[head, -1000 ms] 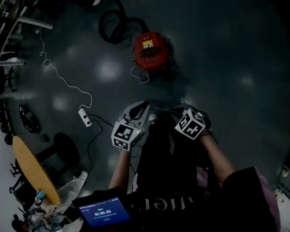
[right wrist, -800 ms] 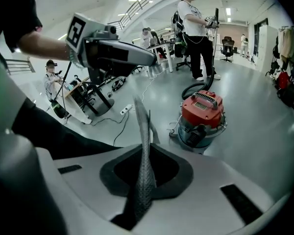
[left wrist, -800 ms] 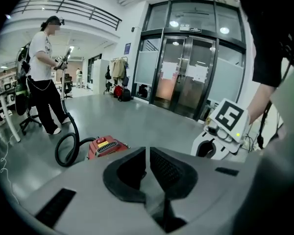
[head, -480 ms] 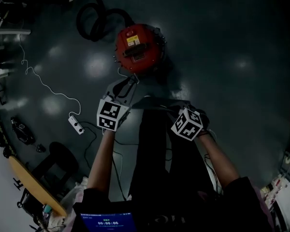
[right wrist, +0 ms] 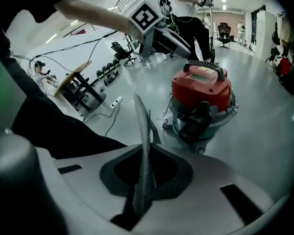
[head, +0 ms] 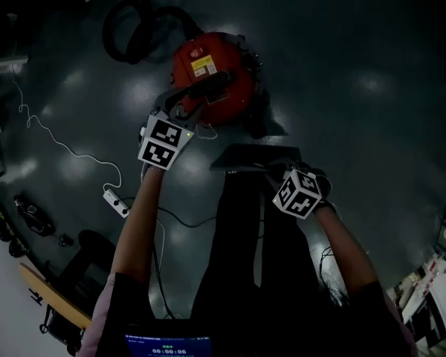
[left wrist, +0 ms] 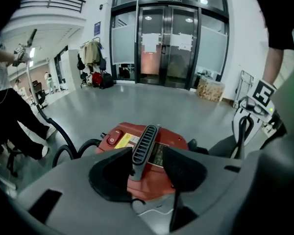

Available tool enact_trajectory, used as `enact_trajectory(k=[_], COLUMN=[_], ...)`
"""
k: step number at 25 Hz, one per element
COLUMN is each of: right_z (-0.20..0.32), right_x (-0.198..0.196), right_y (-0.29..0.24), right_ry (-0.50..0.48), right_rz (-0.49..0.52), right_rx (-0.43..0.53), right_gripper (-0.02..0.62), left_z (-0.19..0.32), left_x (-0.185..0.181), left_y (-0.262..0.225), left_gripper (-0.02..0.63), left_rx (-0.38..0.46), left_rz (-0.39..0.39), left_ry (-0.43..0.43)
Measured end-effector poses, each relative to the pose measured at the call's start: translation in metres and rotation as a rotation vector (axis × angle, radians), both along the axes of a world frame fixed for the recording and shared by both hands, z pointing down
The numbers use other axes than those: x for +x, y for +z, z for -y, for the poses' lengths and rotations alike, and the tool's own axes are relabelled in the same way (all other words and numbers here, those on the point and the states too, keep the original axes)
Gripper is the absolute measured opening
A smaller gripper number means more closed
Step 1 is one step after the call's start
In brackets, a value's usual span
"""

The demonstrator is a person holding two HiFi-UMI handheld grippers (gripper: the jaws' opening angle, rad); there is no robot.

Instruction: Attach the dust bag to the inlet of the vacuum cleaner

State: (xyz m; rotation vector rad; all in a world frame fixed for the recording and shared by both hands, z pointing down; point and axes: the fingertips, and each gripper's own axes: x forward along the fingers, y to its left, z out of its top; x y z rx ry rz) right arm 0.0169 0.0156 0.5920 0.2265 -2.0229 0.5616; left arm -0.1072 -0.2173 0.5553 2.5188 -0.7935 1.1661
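- Left gripper [left wrist: 148, 156]: jaws released and have just been opening. The ribbed handle [left wrist: 145, 143] of the red vacuum cleaner [head: 217, 79] stands between them, not clamped.
- Right gripper [right wrist: 146, 173]: jaws clenched on the dust bag [right wrist: 143, 146], seen edge-on.
- Head view: the dust bag lies at frame centre, just below the vacuum cleaner at upper centre.

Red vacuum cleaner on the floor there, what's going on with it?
A person stands over the red vacuum cleaner with a gripper in each hand. The left gripper is down at the vacuum's top. Its fingers have just been opening, and the carry handle shows between them, not gripped. The right gripper is shut on a flat dust bag, held apart from the vacuum. The bag is not yet attached.
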Motion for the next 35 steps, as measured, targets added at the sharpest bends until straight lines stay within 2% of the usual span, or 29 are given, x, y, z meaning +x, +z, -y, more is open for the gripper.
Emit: enact_trajectory(k=[2, 7, 10, 15, 19, 23, 27, 28, 32, 33, 35], right_z=[0.006, 0.022, 0.034, 0.05, 0.066, 0.08, 0.086, 0.087, 0.086, 0.086, 0.087], right_x=[-0.002, -0.003, -0.002, 0.006, 0.01, 0.013, 0.014, 0.014, 0.019, 0.021, 0.022], right_y=[0.013, 0.035, 0.042, 0.053, 0.064, 0.076, 0.081, 0.082, 0.085, 0.086, 0.087], right_ry=[-0.001, 0.059, 0.075, 0.087, 0.068, -0.013, -0.082, -0.066, 0.101, 0.108, 0.037], right_rz=[-0.007, -0.019, -0.031, -0.06, -0.076, -0.12, -0.105, -0.087, 0.015, 0.031, 0.034], right_rx=[-0.005, -0.031, -0.023, -0.007, 0.01, 0.081, 0.084, 0.077, 0.024, 0.015, 0.008], right_gripper=[0.04, 0.04, 0.04, 0.04, 0.04, 0.04, 0.041, 0.041, 0.043, 0.043, 0.043], left_z=[0.013, 0.017, 0.021, 0.023, 0.024, 0.025, 0.025, 0.026, 0.025, 0.025, 0.026], left_x=[-0.001, 0.01, 0.02, 0.027, 0.027, 0.027, 0.027, 0.026, 0.027, 0.027, 0.028], left_y=[0.012, 0.042, 0.047, 0.05, 0.05, 0.052, 0.053, 0.054, 0.054, 0.054, 0.055], left_gripper=[0.182, 0.224, 0.224, 0.166, 0.166, 0.167, 0.167, 0.167, 0.167, 0.167, 0.167], left_rx=[0.005, -0.047, -0.047, -0.035, -0.041, -0.044, -0.031, -0.029, -0.021, -0.023, -0.025], left_rz=[0.041, 0.101, 0.099, 0.106, 0.081, 0.042, 0.035, 0.036, 0.034, 0.035, 0.034], left_ry=[0.05, 0.201, 0.248, 0.291, 0.283, 0.256, 0.241, 0.237, 0.24, 0.242, 0.243])
